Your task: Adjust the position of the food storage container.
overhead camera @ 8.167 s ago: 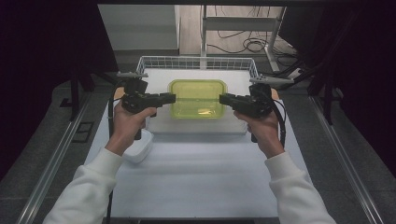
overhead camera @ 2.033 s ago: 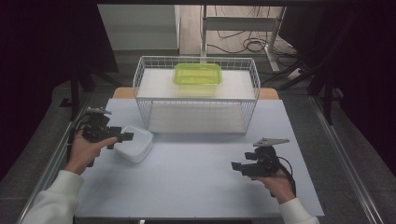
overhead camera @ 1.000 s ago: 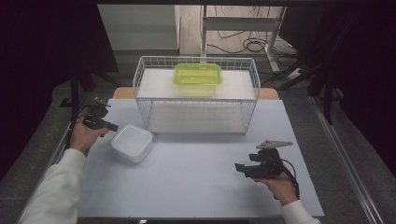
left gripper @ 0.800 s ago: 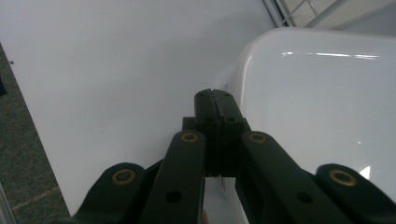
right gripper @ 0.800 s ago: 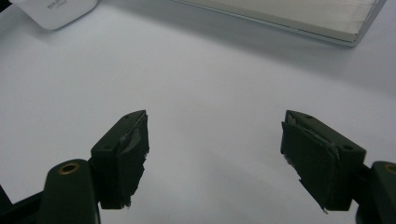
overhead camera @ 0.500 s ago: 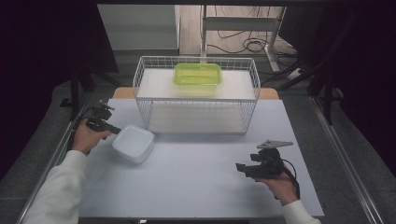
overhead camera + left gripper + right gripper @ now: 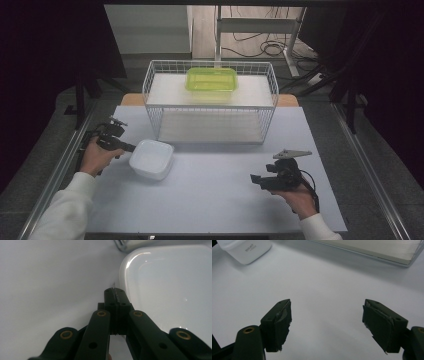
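Observation:
A white square container [image 7: 151,159] stands open side up on the white table [image 7: 215,200], left of centre. My left gripper [image 7: 132,148] is shut, and its tips sit at the container's left rim. In the left gripper view the closed jaws of the left gripper [image 7: 115,292] lie just beside the rim of the white container [image 7: 170,290], with nothing between them. My right gripper [image 7: 254,179] stands open low over bare table at the right. The right gripper view shows the spread jaws of the right gripper [image 7: 327,306], with the white container [image 7: 244,250] far off. A green lidded box [image 7: 211,80] rests on top of the wire rack [image 7: 210,102].
The wire rack takes up the back middle of the table, and its lower edge [image 7: 372,250] appears in the right gripper view. Metal rails [image 7: 55,175] run along both table sides. Cables lie on the floor behind.
The left gripper has moved from the table's left edge back to the white container's left rim. The right gripper has hardly moved. Earlier, both grippers held the green box at the rack.

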Motion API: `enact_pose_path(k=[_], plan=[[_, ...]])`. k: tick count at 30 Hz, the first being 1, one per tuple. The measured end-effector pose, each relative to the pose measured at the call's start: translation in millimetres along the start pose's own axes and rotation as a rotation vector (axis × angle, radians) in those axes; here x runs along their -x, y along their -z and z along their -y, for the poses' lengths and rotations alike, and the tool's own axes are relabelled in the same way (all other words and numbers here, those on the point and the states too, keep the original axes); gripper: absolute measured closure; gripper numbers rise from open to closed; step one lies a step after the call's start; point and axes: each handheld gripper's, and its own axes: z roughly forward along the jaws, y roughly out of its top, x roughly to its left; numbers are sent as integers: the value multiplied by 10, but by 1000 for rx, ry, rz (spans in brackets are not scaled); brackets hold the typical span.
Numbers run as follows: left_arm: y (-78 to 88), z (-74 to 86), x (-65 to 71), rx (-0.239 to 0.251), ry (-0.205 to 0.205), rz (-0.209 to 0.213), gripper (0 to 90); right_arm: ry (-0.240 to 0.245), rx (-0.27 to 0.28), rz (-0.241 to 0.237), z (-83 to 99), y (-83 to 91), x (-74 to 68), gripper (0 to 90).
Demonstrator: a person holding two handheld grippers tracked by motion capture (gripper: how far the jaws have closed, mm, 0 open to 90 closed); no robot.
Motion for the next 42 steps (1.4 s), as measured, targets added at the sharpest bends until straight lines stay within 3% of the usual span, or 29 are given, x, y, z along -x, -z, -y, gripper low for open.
enact_pose_path(k=[2, 10, 15, 18, 42], plan=[[-3, 30, 60, 1, 13, 2, 900, -4, 3, -9, -2, -12, -13, 234], [-20, 103, 199, 1, -1, 22, 900, 7, -2, -17, -16, -35, -17, 233], [-58, 95, 297, 11, -6, 57, 900, 1, 4, -9, -20, -9, 14, 234], [-100, 78, 396, 11, -17, 82, 900, -7, 11, 0, -32, 19, 32, 234], [-240, 29, 958, 30, -95, 155, 900, -4, 8, 6, -39, 1, 34, 234]])
